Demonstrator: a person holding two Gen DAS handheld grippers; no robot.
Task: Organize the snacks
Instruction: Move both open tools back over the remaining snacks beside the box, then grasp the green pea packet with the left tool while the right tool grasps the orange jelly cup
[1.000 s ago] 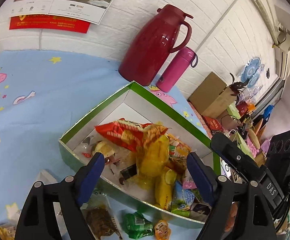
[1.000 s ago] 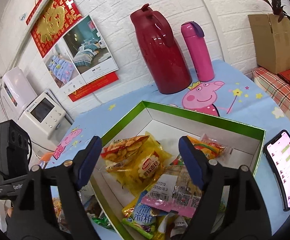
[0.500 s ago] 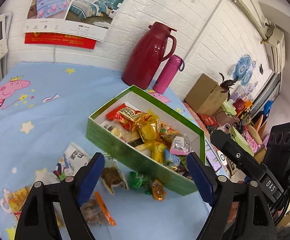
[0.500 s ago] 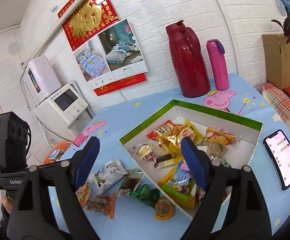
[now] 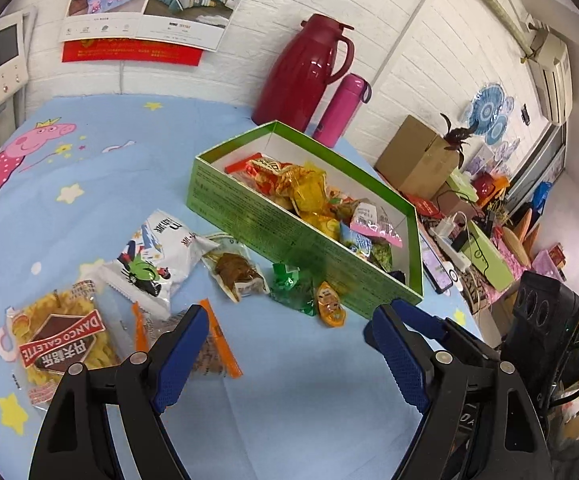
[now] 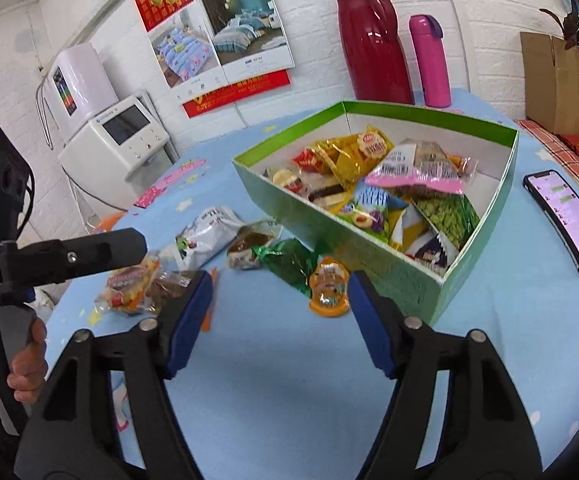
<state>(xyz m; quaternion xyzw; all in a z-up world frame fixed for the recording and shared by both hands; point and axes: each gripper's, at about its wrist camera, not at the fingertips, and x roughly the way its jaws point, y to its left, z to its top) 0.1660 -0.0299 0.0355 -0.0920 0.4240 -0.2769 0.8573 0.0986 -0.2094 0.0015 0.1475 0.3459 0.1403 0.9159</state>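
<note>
Green box point(image 6: 373, 252): matt printed cardboard, white inside; snack packets point(image 6: 413, 170): glossy crinkled plastic film; table point(image 5: 297, 396) cover: smooth matt printed cloth; red jug point(image 5: 305, 72): glossy hard plastic; fingers point(image 5: 179, 356): black plastic with ribbed blue rubbery pads; phone point(image 6: 565, 216): glossy glass.

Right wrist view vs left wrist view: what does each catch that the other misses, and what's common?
Only the right wrist view shows the whole phone with its lit screen, the white appliance, and a hand holding the left gripper's handle.

Only the left wrist view shows the Danco Galette pack in full, the air conditioner and the cluttered side table.

Both show the green box of snacks, the loose orange jelly cup, green packet, red thermos and pink bottle.
</note>
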